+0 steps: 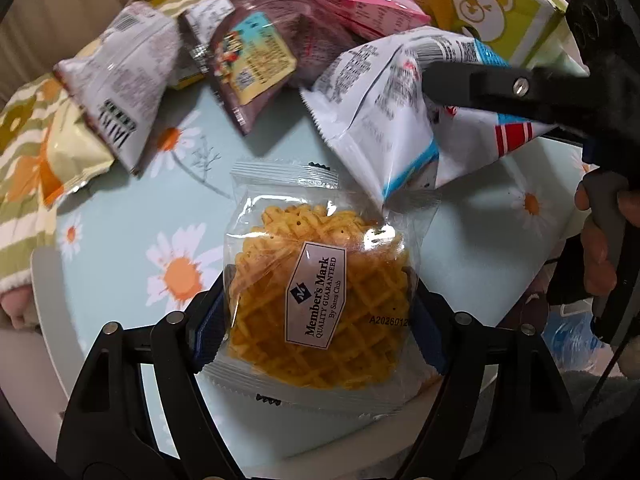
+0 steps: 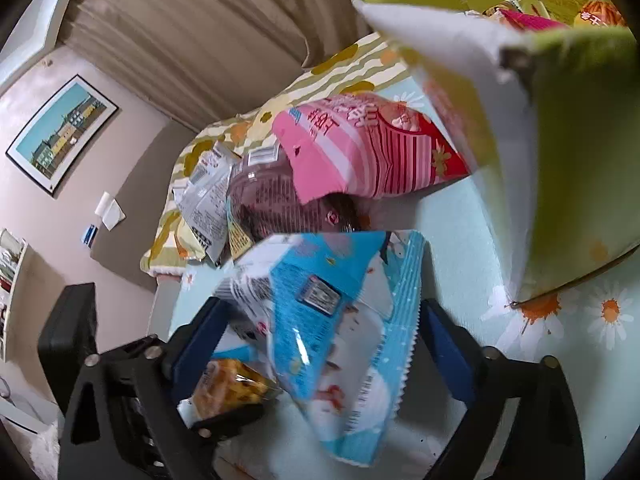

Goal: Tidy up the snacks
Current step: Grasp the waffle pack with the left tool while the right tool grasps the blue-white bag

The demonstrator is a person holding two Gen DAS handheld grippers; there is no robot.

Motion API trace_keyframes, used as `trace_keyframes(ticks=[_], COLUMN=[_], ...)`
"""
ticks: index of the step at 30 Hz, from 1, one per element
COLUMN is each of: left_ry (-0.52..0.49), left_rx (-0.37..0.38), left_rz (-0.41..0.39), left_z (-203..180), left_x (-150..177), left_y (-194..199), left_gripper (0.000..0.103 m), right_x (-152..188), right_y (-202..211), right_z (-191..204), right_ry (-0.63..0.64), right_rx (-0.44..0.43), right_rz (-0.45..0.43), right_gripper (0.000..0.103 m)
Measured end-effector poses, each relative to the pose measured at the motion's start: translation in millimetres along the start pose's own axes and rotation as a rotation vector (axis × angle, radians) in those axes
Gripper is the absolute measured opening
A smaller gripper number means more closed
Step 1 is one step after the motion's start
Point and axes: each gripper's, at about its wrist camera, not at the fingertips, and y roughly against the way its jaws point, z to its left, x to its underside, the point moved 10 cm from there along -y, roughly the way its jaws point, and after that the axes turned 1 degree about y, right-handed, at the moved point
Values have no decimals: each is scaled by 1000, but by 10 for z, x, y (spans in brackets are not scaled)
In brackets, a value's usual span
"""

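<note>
My left gripper (image 1: 320,320) is shut on a clear waffle-cracker packet (image 1: 320,300) labelled Member's Mark, held just above the daisy-print table (image 1: 120,208). The packet also shows in the right wrist view (image 2: 228,388). My right gripper (image 2: 320,320) is shut on a blue-and-white snack bag (image 2: 332,320), lifted off the table. In the left wrist view that bag (image 1: 380,112) hangs from the right gripper's fingers (image 1: 480,84), just beyond the waffle packet. A green bear-print box (image 1: 492,4) stands at the far right. Its open top (image 2: 560,92) shows several snacks inside.
A pile of snacks lies at the table's far side: a pink bag (image 2: 360,152), a brown packet (image 1: 256,52), a grey-white bag (image 1: 120,80) and a pale yellow bag (image 1: 68,156). A green striped cloth (image 1: 20,200) borders the left edge.
</note>
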Motion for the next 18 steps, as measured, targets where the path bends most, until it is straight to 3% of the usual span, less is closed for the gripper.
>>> trace_keyframes(ticks=[2,4,7,11,15,18], left_ry=[16,29,46,75,106,126], left_rx=[-8,-13,-20,-24,-28,-27], left_rz=[-2,-2,-10,-24,-40,-48], left_z=[56,111,182,150,223,293], left_x=[13,13,38,17,60,96], left_y=[31,56,105,150,242,307], left_gripper=[76,76,76,76,76,76], right_x=[43,72,74,90,93,72], right_y=[-34,-47,-18,-22,-61,-55], right_z=[19,48,110,145,124,148], right_ry=[10,29,50,43,-49,-138], right_rx=[-6,-4,0,-5,-44,-101], right_rz=[20,29,17,15,13,-9], right_gripper=[62,47,39,37,40,58])
